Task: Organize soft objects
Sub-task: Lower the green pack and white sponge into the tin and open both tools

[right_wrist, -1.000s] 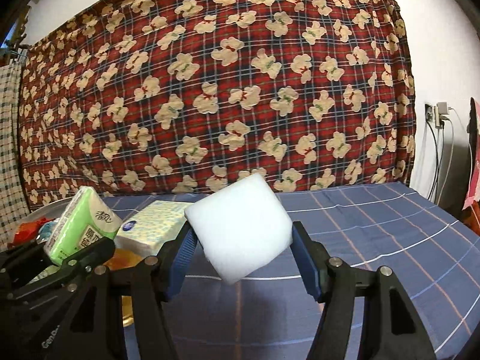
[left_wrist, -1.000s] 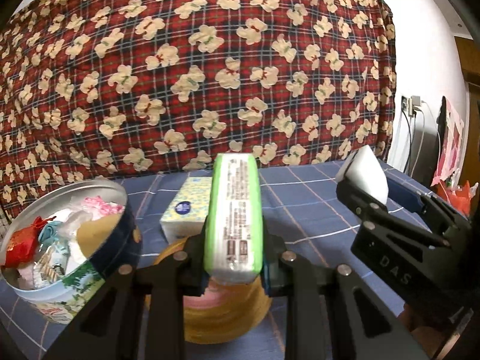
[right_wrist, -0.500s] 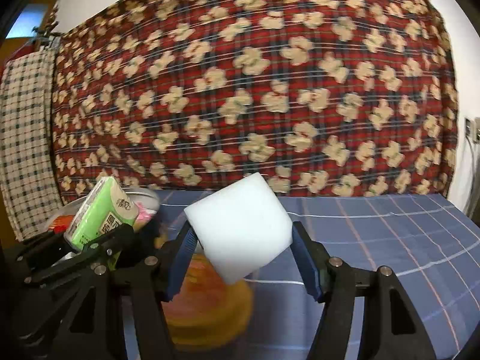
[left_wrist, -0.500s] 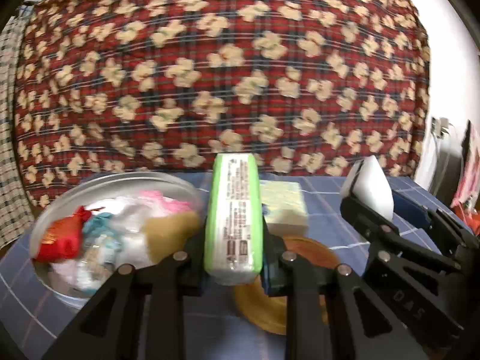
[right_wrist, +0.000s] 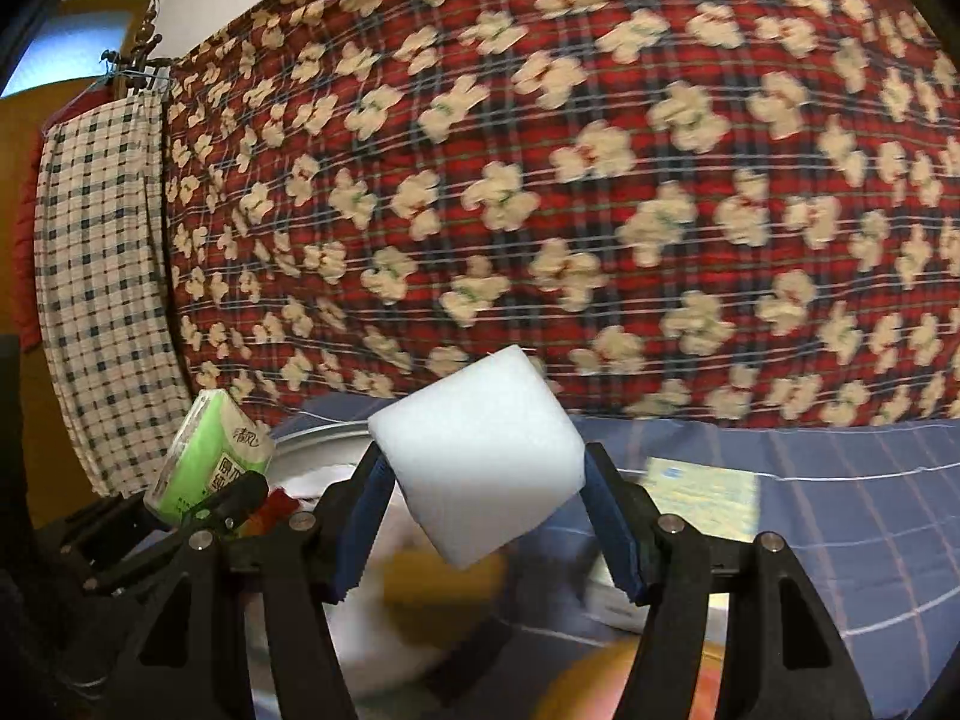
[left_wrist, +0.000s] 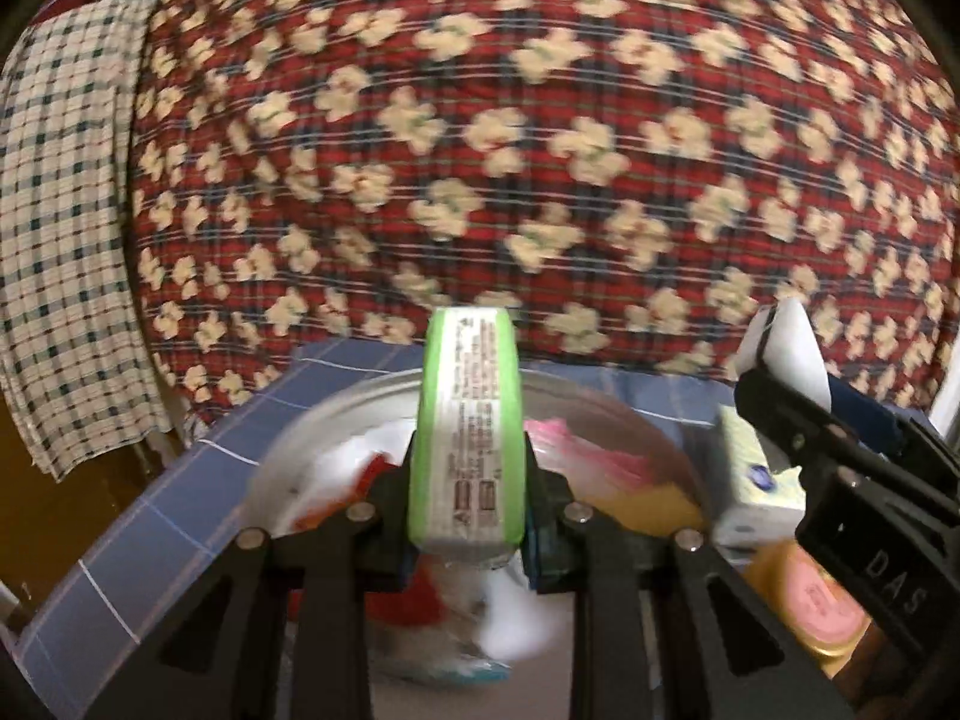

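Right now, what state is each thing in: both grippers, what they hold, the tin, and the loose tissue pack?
Left gripper: shut on green tissue pack.
Green tissue pack: held on edge above the tin.
Right gripper: shut on white foam block.
White foam block: held tilted, off the table.
Round tin: open, partly filled.
Yellow tissue pack: lying flat on the blue cloth.

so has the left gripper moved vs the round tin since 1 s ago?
Yes. The left gripper, shut on the green tissue pack, swung left: the round tin, formerly at lower left, now sits directly beneath it.
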A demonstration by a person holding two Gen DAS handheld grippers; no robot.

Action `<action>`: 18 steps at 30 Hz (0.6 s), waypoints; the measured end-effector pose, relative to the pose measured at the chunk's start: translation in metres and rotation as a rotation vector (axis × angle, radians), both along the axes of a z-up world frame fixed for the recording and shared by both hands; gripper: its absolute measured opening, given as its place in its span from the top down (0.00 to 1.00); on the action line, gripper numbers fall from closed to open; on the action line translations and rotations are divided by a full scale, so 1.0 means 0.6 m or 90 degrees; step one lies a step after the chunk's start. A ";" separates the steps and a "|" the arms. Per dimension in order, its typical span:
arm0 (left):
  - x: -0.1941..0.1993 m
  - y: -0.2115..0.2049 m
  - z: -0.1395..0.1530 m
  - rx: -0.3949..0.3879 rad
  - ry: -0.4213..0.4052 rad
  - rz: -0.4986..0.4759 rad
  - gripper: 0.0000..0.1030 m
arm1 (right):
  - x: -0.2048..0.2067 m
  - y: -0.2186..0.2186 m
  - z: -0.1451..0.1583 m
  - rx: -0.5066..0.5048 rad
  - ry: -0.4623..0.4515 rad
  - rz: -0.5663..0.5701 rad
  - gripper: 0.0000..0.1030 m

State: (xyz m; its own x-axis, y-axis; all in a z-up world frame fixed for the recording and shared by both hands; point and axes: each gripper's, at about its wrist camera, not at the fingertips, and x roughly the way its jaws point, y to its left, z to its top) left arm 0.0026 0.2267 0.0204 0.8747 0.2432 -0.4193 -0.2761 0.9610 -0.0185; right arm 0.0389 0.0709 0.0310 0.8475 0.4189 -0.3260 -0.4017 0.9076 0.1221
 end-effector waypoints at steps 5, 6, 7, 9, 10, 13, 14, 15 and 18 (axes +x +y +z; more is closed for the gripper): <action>0.034 0.043 -0.003 0.006 0.038 0.021 0.77 | 0.051 0.058 0.003 -0.013 0.051 0.016 0.37; 0.041 0.048 -0.005 0.005 0.045 0.021 0.77 | 0.064 0.068 0.003 -0.014 0.066 0.019 0.37; 0.049 0.053 -0.007 0.004 0.054 0.021 0.77 | 0.072 0.072 0.003 -0.013 0.075 0.019 0.36; 0.062 0.059 -0.010 0.006 0.071 0.020 0.77 | 0.097 0.085 0.004 -0.016 0.102 0.025 0.36; 0.070 0.064 -0.012 0.003 0.082 0.023 0.77 | 0.112 0.091 0.004 -0.016 0.120 0.026 0.37; 0.088 0.078 -0.016 -0.010 0.105 0.032 0.77 | 0.143 0.104 -0.001 -0.018 0.166 0.035 0.36; 0.092 0.081 -0.017 -0.014 0.111 0.034 0.77 | 0.153 0.110 -0.003 -0.021 0.180 0.039 0.36; 0.096 0.083 -0.017 -0.015 0.114 0.034 0.77 | 0.161 0.117 -0.006 -0.029 0.191 0.039 0.37; 0.108 0.089 -0.021 -0.014 0.133 0.035 0.77 | 0.173 0.133 -0.015 -0.054 0.205 0.042 0.36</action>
State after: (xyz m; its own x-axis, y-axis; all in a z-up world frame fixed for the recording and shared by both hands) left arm 0.0673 0.2799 0.0078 0.7542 0.2770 -0.5954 -0.3281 0.9444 0.0237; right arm 0.1430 0.1506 0.0219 0.6671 0.4300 -0.6084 -0.4137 0.8929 0.1776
